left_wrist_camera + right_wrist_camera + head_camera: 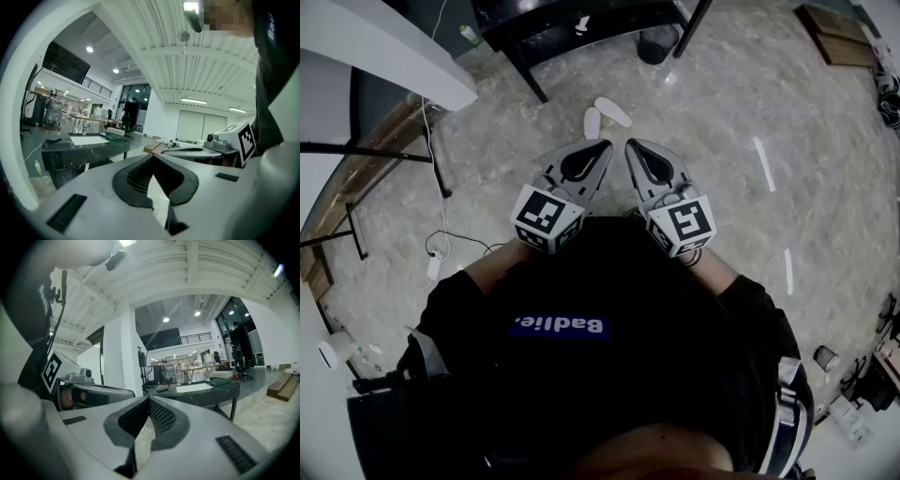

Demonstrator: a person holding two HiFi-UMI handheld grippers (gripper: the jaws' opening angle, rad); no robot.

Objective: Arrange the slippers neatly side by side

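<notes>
The pale marble floor [750, 122] fills most of the head view. A dark surface [572, 19] on slanted legs stands at its far edge. On the near side of the dark surface, well back from it, a person in a black top [609, 375] holds both tools close to the chest, aimed towards the dark surface and only slightly down.

The left tongs [602, 146] are clenched. In the left gripper view the ribbed pads meet at their tips, with only floor showing through the gap behind them. The right tongs [632, 144] are clenched the same way, tips together and nothing gripped. The two sets of tips sit near each other and angle inward. Their marker cubes [547, 217] are further from the dark surface, against the person's body.

A dark round bin [656, 44] stands beside the right leg of the dark surface.

The two white slippers [612, 112] lie on the floor just in front of the dark surface, between it and the tips of the tongs. They are close together but splayed at an angle, not parallel. I cannot tell whether they touch. Neither set of tongs touches them.
</notes>
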